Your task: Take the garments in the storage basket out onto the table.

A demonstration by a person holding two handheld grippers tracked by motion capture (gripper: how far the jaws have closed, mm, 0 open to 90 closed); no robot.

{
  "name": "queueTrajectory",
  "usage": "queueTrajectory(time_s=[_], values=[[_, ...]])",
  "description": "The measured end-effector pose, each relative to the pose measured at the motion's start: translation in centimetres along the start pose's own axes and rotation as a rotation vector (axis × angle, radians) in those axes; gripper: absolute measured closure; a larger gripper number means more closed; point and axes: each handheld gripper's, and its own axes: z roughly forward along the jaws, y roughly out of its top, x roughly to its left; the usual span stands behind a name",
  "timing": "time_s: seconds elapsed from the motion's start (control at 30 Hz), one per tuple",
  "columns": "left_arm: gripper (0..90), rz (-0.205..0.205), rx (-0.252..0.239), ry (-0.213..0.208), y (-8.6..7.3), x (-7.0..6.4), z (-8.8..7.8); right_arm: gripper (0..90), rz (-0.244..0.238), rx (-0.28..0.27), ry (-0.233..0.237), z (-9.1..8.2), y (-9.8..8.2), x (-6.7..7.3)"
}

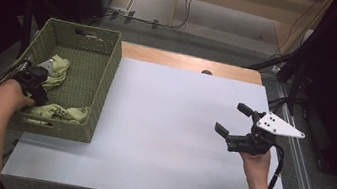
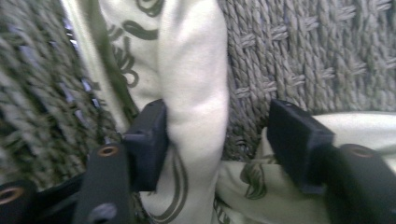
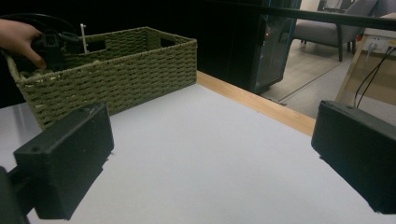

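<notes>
Cloth (image 2: 196, 93) lies in basket (image 1: 105, 65) at far left; left tool (image 2: 215, 135) half-spread around a fold, one pad touching, not pinched. Lift-out remains. Right tool (image 1: 234, 120) spread, idle over surface (image 1: 162, 124).

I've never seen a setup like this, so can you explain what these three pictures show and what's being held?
A person holds a two-jaw tool in each hand. The high view looks down on a white table; the other two cameras ride on the tools. The left hand-held gripper reaches into a green woven basket at the table's left edge. Its jaws straddle a fold of pale printed cloth: one pad touches it, the other stands apart. The right hand-held gripper hovers open over the bare table, holding nothing.
</notes>
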Motion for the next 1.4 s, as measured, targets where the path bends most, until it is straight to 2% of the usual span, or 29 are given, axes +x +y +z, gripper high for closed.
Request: queueTrajectory(time_s=[0.03, 0.07, 0.17, 0.2, 0.27, 0.3, 0.33, 0.4, 0.53, 0.63, 0.73, 1.1, 1.2, 1.23, 1.27, 1.3, 1.33, 1.37, 1.4], values=[[45.1, 0.0, 0.0, 0.0, 0.0, 0.0, 0.0, 0.0, 0.0, 0.0, 0.0, 0.0, 0.0, 0.0], [47.2, -0.01, 0.004, -0.03, 0.0, 0.4, 0.1, 0.0, -0.001, 0.001, 0.0, 0.0, 0.0, 0.0], [48.8, -0.026, 0.006, -0.049, 0.0, 0.6, 0.2, 0.0, 0.0, 0.0, -0.001, 0.0, 0.0, 0.0], [53.3, -0.026, 0.013, -0.06, 0.1, 0.7, 0.3, 0.0, 0.003, -0.002, -0.001, -0.1, 0.0, 0.0], [60.1, -0.024, 0.02, -0.063, 0.1, 0.7, 0.3, 0.0, 0.004, -0.003, -0.003, -0.1, 0.0, 0.0], [60.1, -0.027, 0.023, -0.065, 0.1, 0.7, 0.4, 0.0, 0.004, -0.003, -0.003, -0.1, 0.0, 0.0], [65.7, -0.026, 0.026, -0.059, 0.1, 0.8, 0.4, 0.0, 0.003, -0.003, -0.003, -0.1, 0.0, 0.0], [70.8, -0.021, 0.033, -0.045, 0.1, 0.8, 0.5, 0.0, 0.003, 0.0, -0.003, -0.1, 0.0, 0.0], [75.6, -0.01, 0.031, -0.034, 0.1, 0.7, 0.5, 0.0, 0.003, 0.005, -0.003, 0.0, 0.0, -0.1], [78.2, -0.012, 0.025, -0.034, 0.0, 0.8, 0.3, 0.0, 0.002, 0.006, -0.002, 0.1, 0.0, -0.1], [80.0, -0.014, -0.004, -0.025, -0.3, 0.8, -0.3, 0.0, 0.002, 0.006, -0.003, 0.1, 0.0, 0.0], [81.2, -0.001, -0.07, -0.038, -0.9, 1.0, -1.3, 0.0, -0.001, 0.009, -0.004, 0.2, -0.1, -0.1], [81.3, 0.004, -0.108, -0.07, -1.0, 0.9, -1.9, 0.0, 0.002, 0.01, -0.004, 0.2, -0.1, -0.1], [81.3, 0.012, -0.12, -0.089, -1.1, 0.8, -2.1, 0.0, 0.001, 0.009, -0.004, 0.2, -0.1, -0.1], [81.3, 0.022, -0.15, -0.127, -1.2, 0.8, -2.5, 0.0, 0.001, 0.009, -0.004, 0.2, -0.1, -0.1], [81.3, 0.022, -0.15, -0.127, -1.2, 0.8, -2.5, 0.0, 0.001, 0.009, -0.004, 0.2, -0.1, -0.1], [81.2, 0.036, -0.187, -0.177, -1.4, 0.9, -2.9, 0.0, 0.0, 0.008, -0.004, 0.2, -0.1, -0.1], [81.2, 0.036, -0.187, -0.177, -1.4, 0.9, -2.9, 0.0, 0.0, 0.008, -0.004, 0.2, -0.1, -0.1], [81.2, 0.049, -0.211, -0.198, -1.5, 0.9, -3.1, 0.0, 0.002, 0.009, -0.004, 0.2, -0.1, -0.1]])
